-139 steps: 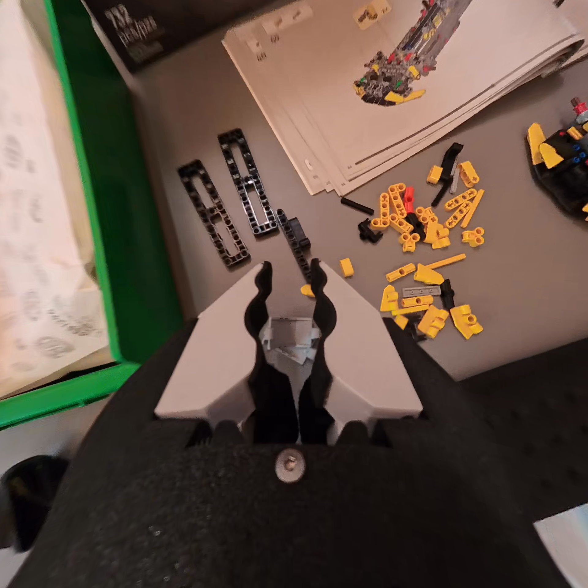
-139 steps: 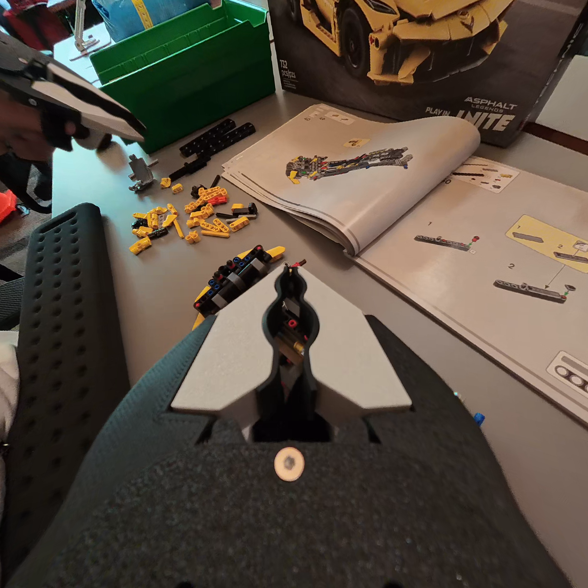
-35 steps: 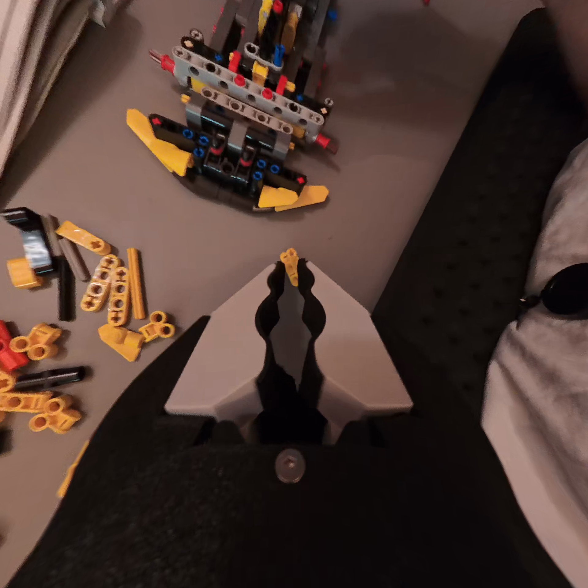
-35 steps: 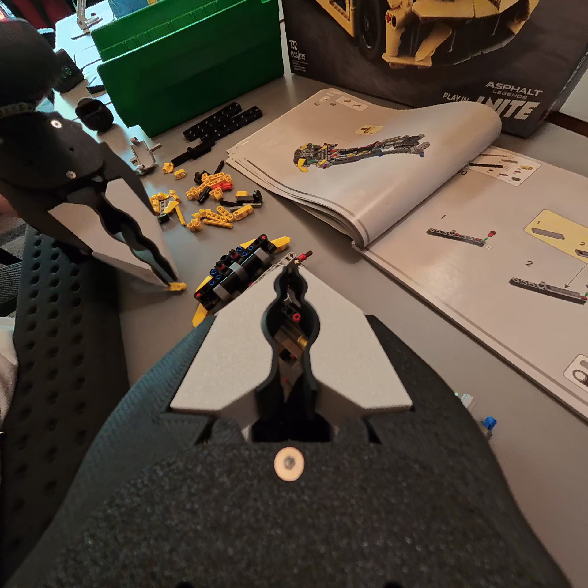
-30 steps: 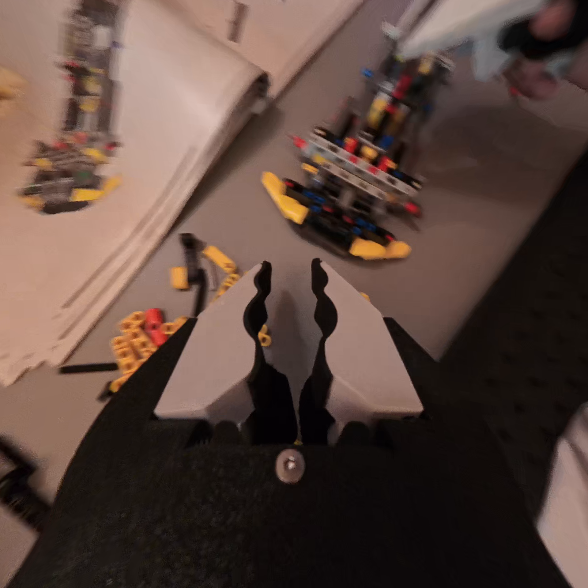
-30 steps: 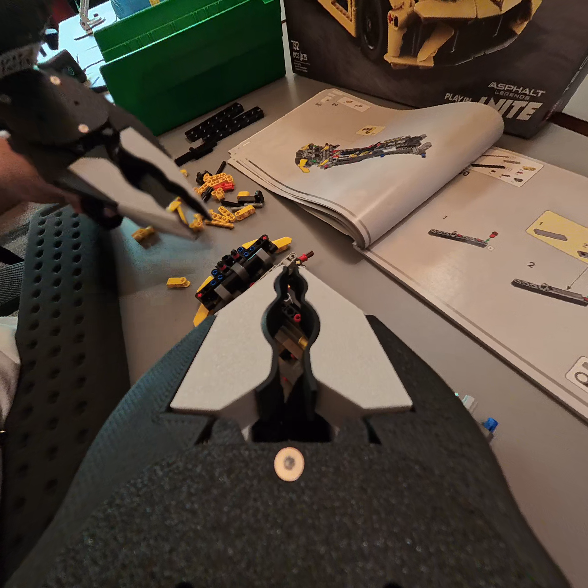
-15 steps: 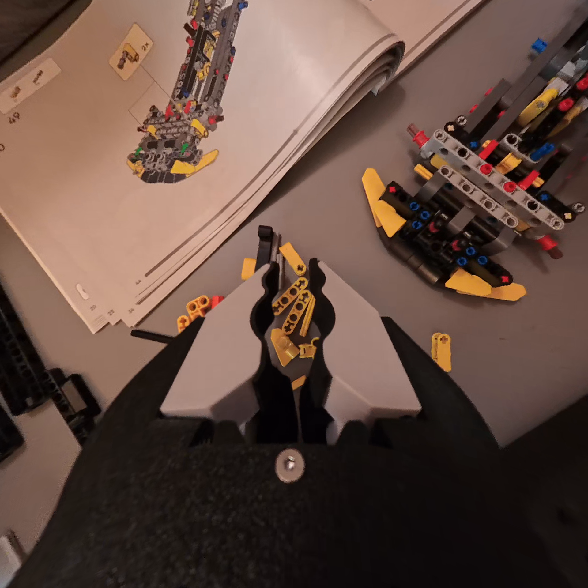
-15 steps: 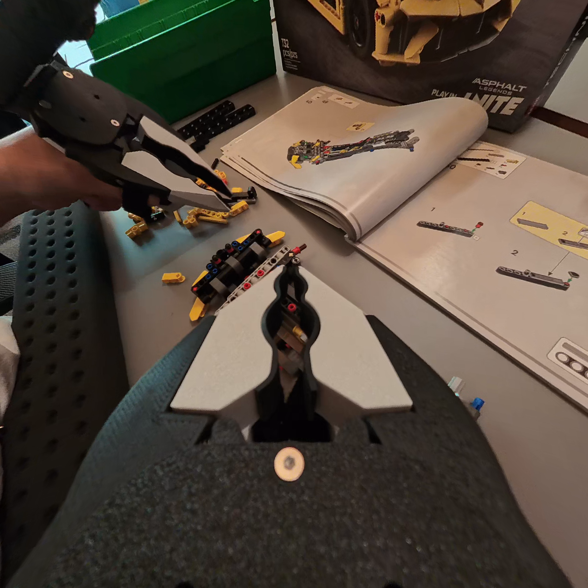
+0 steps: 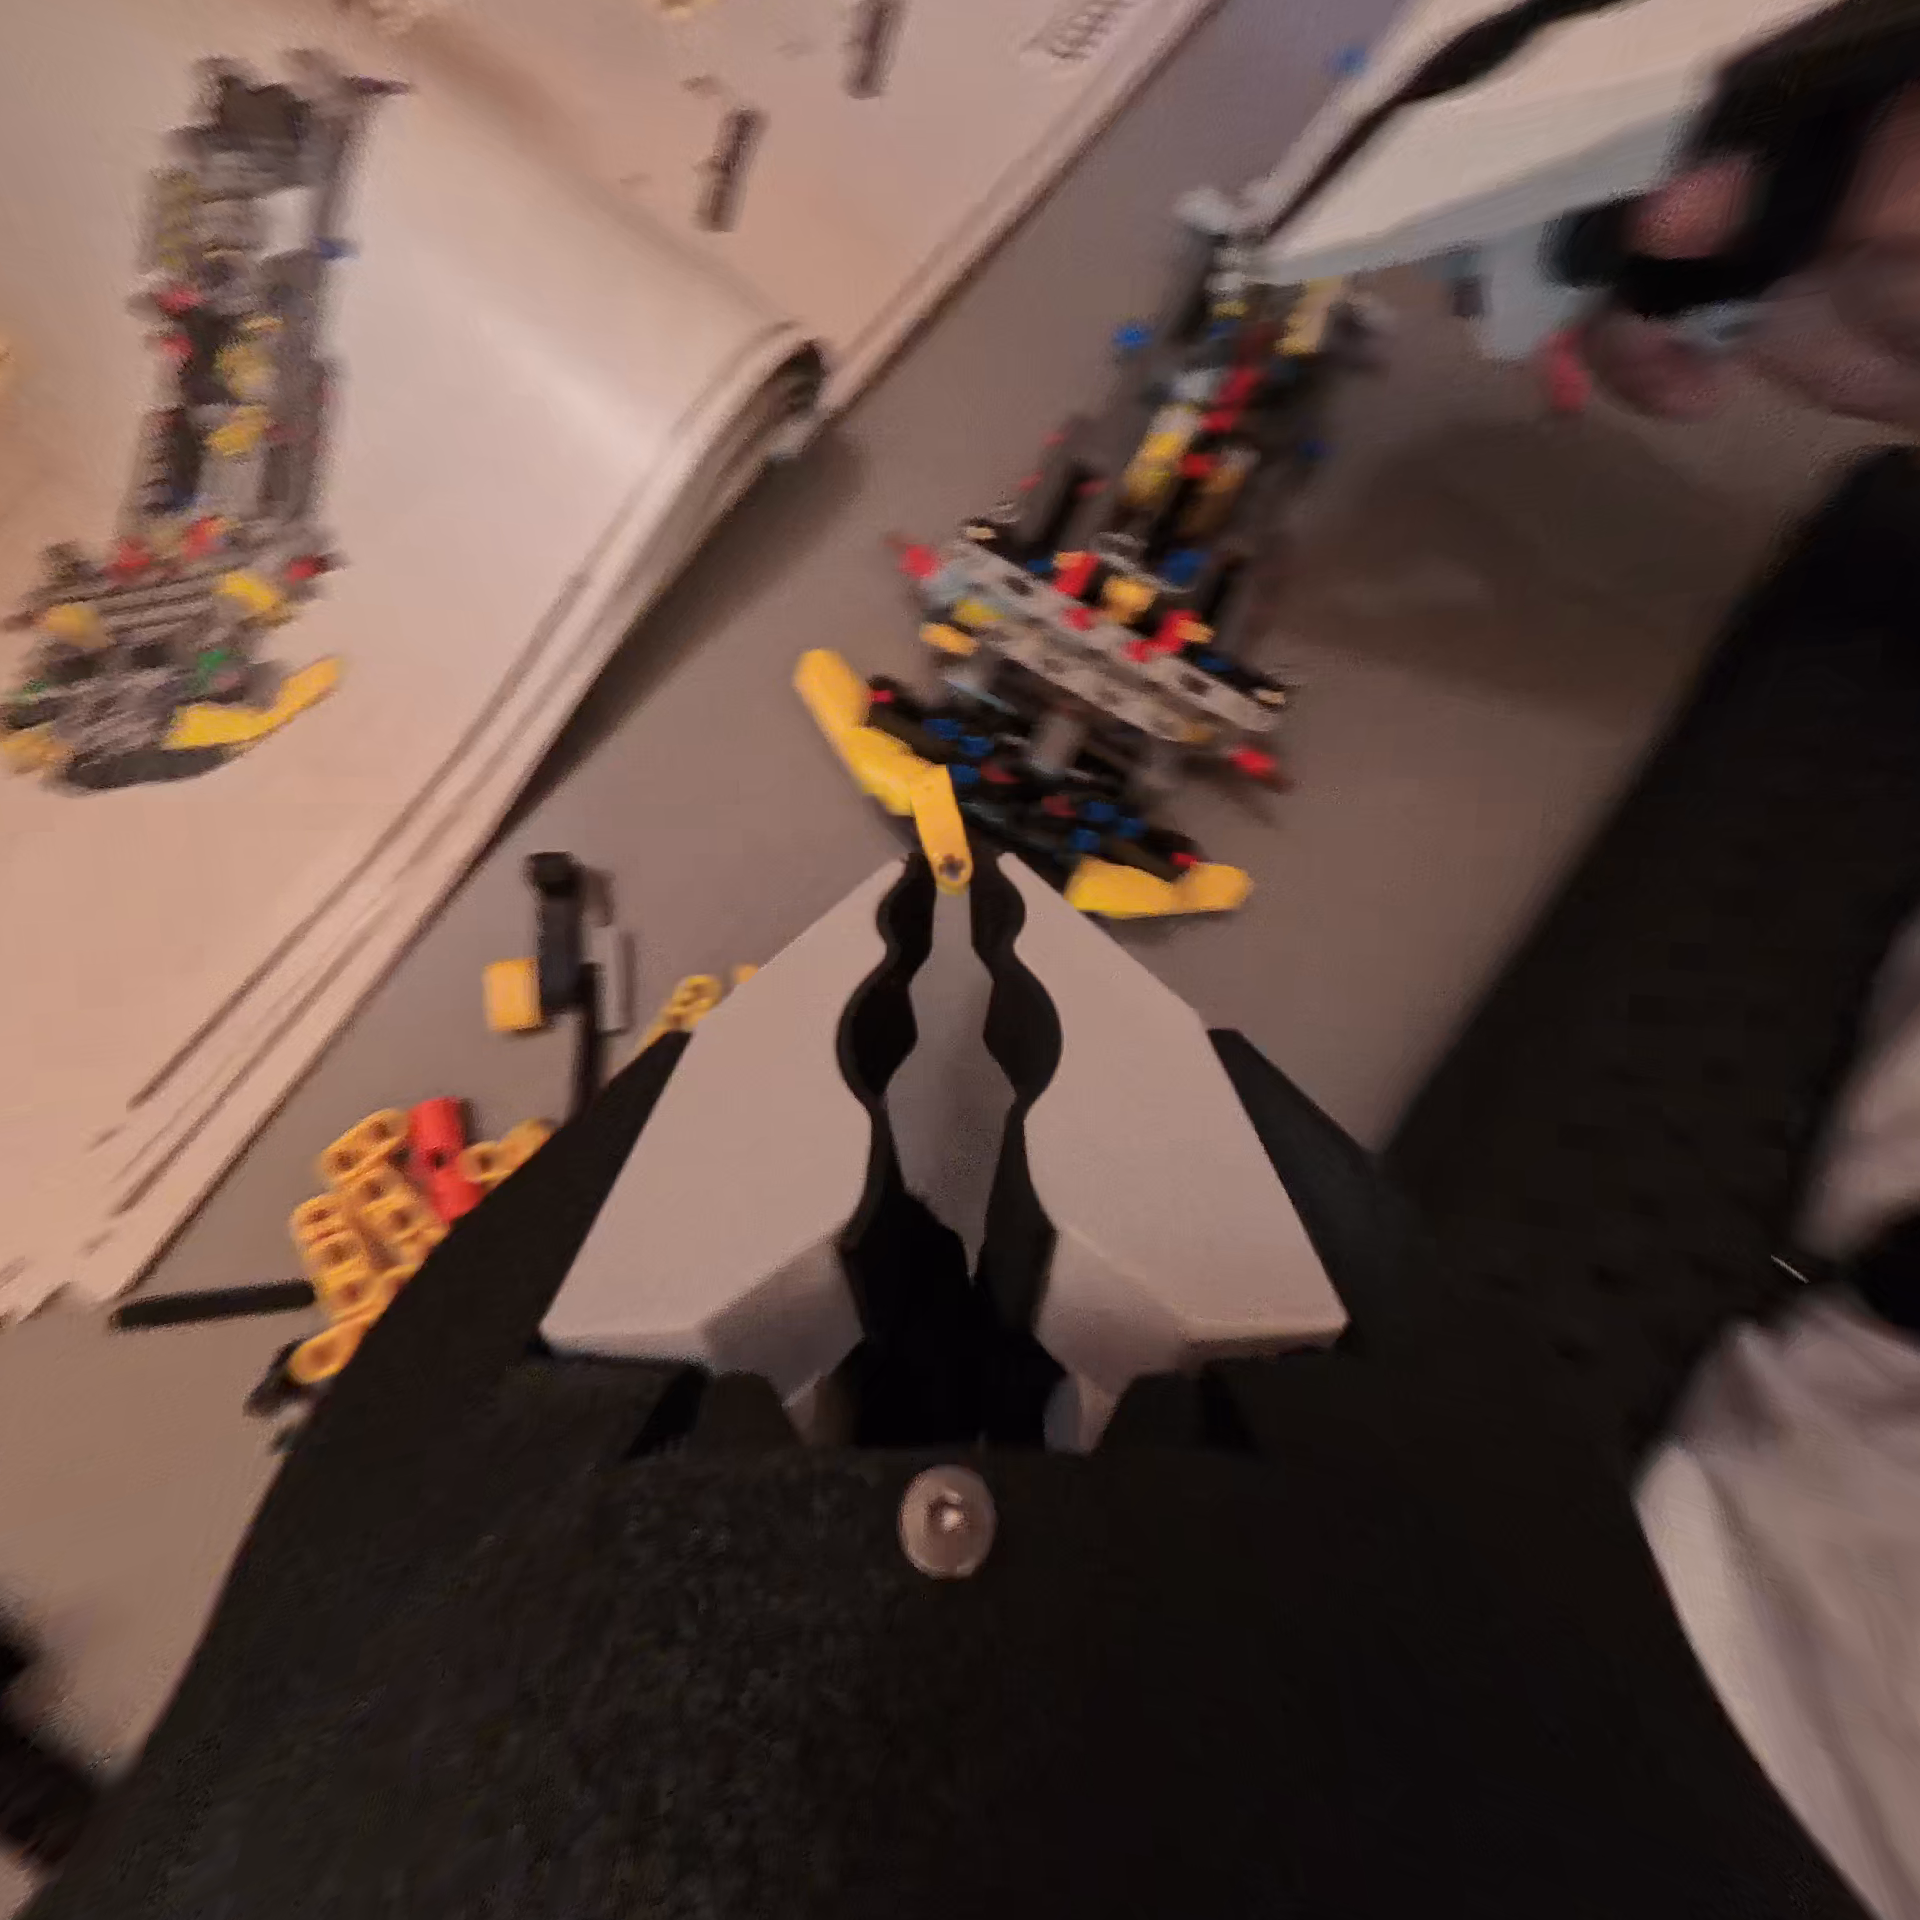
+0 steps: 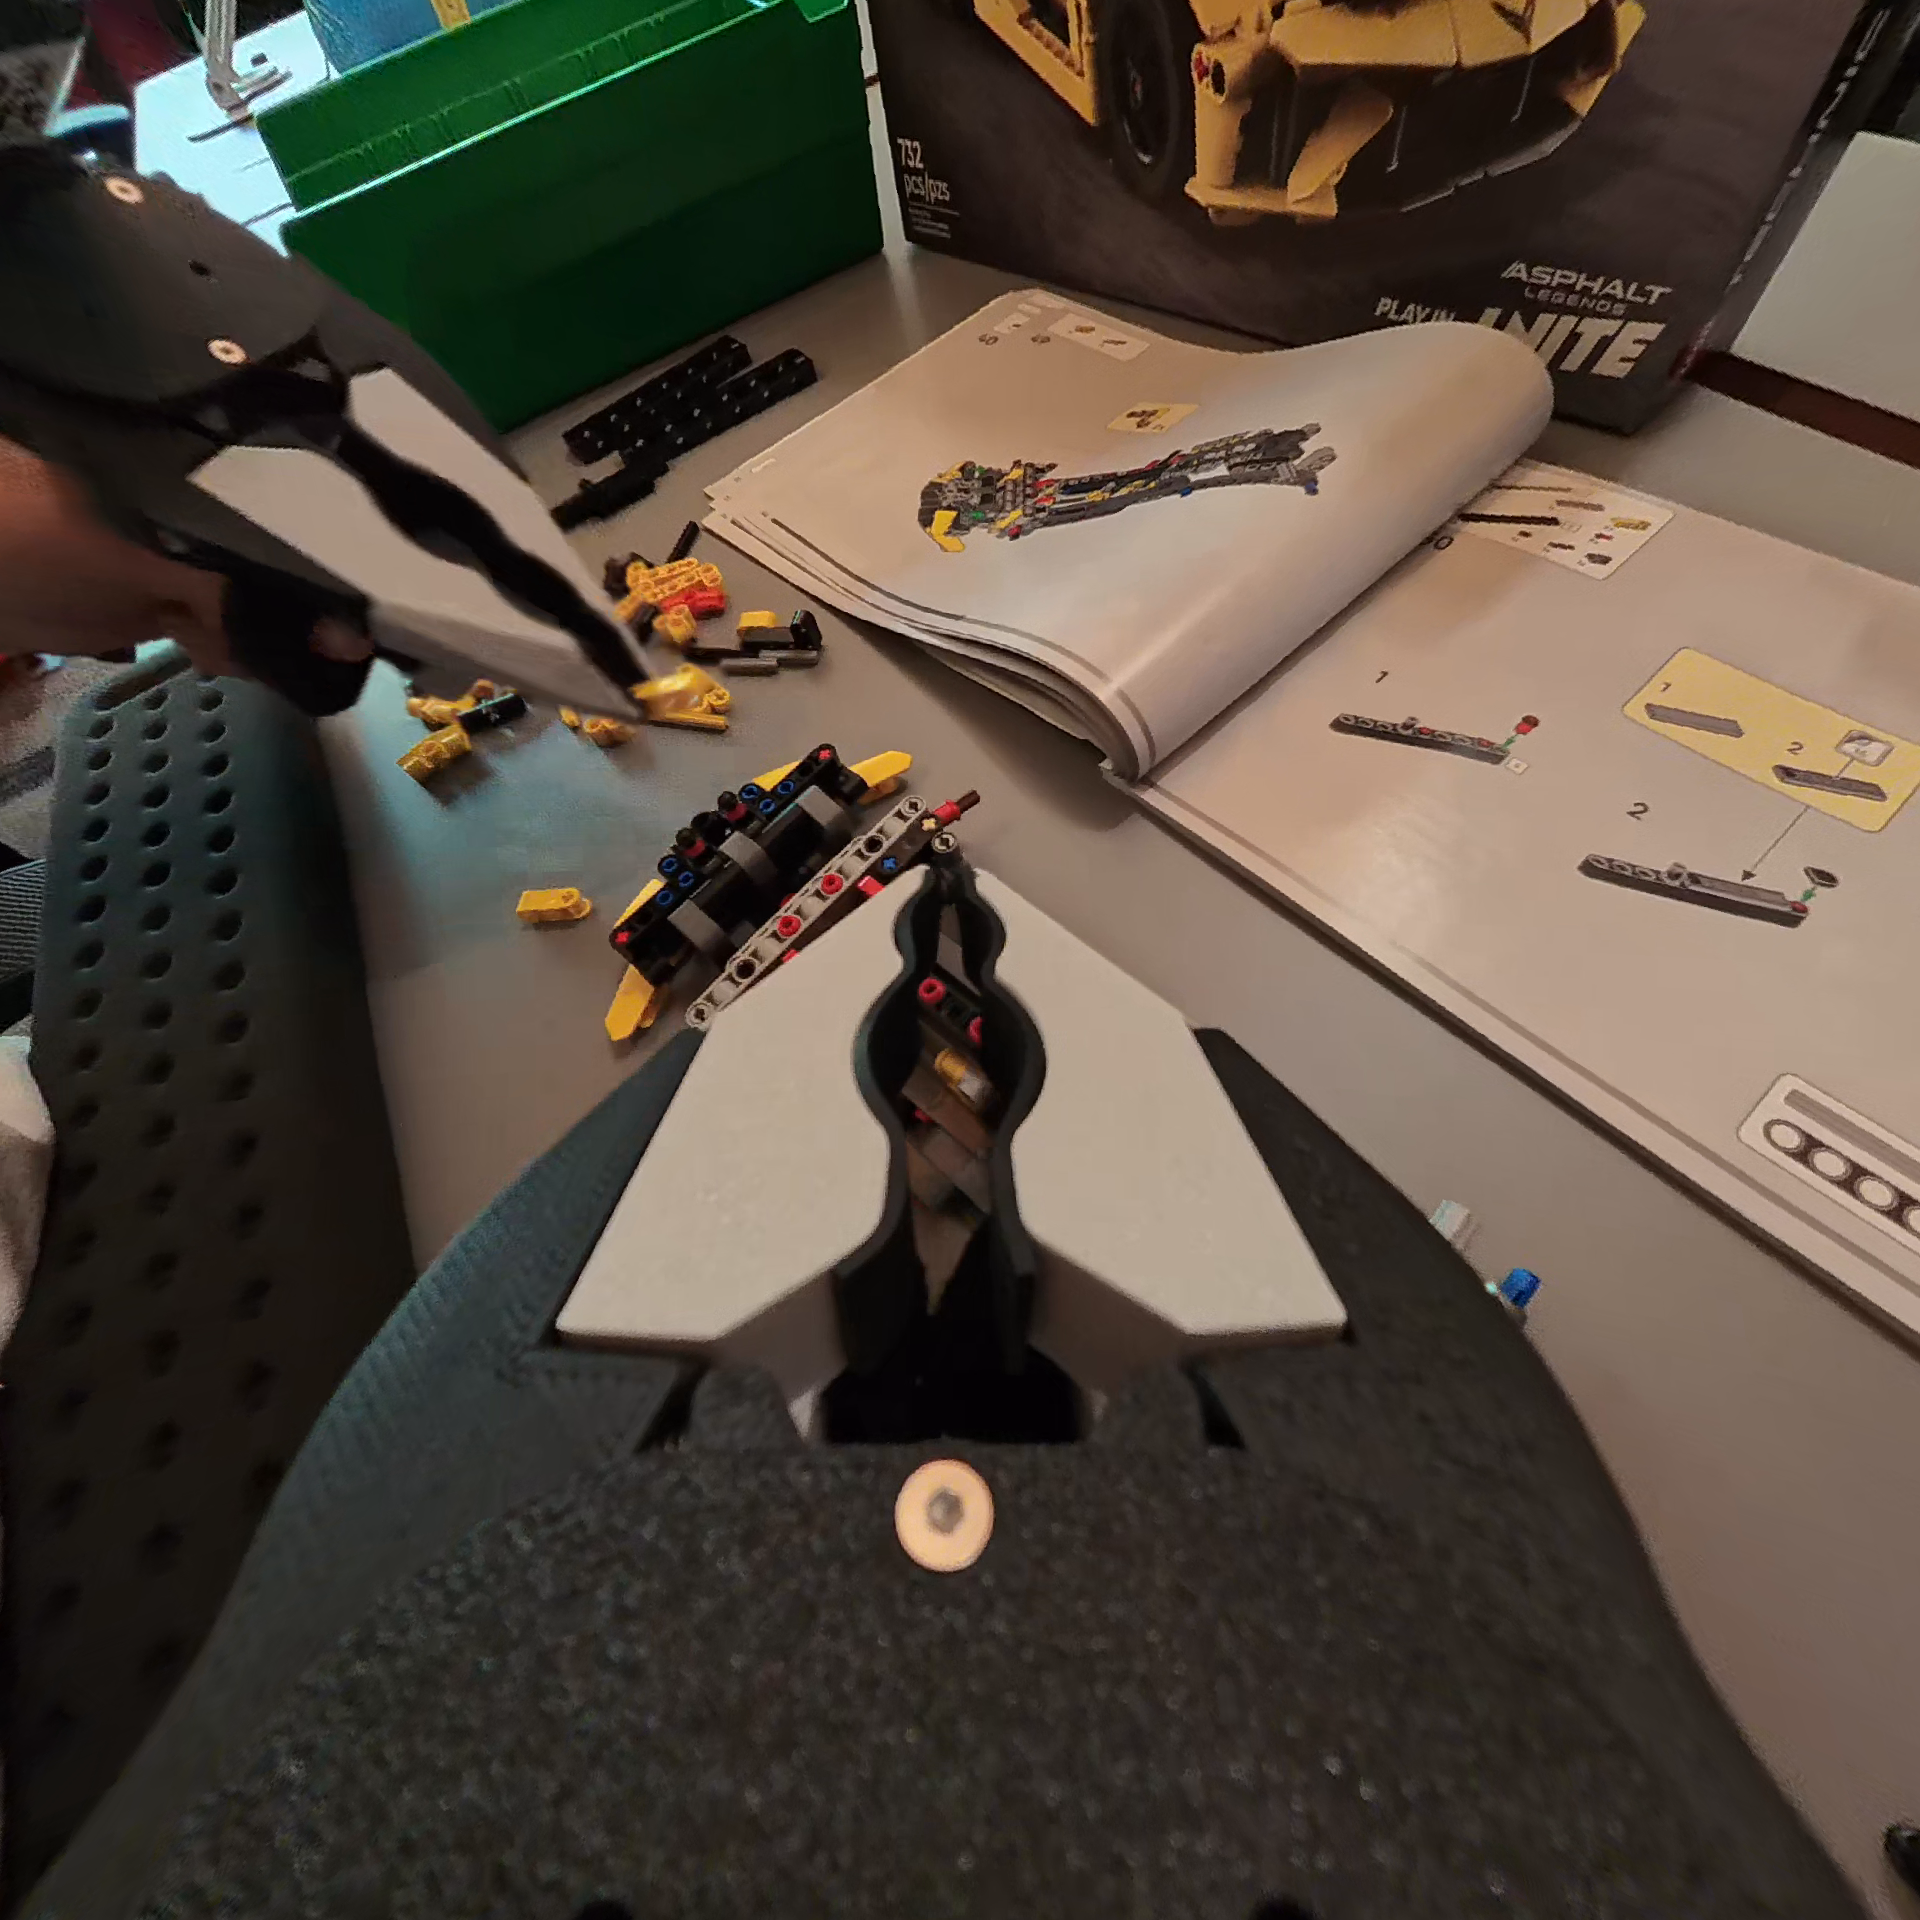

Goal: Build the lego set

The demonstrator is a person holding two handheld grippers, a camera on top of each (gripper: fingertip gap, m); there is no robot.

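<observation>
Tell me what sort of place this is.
Probably a desk or worktable set up for hobby building: an open instruction booklet lies on the grey tabletop beside loose yellow pieces, with the set's box and a green bin behind.

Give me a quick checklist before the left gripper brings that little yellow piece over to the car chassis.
1. Left gripper has the yellow piece: ok, pinched at the tips.
2. Grip depth: not ok, only one end is caught.
3. Right gripper steadies the chassis: ok, shut on its rear section.
4. Chassis front rests on the table: ok.
5. Instruction booklet open: ok.
6. Target hole on chassis: cannot tell, left view is blurred.
</observation>
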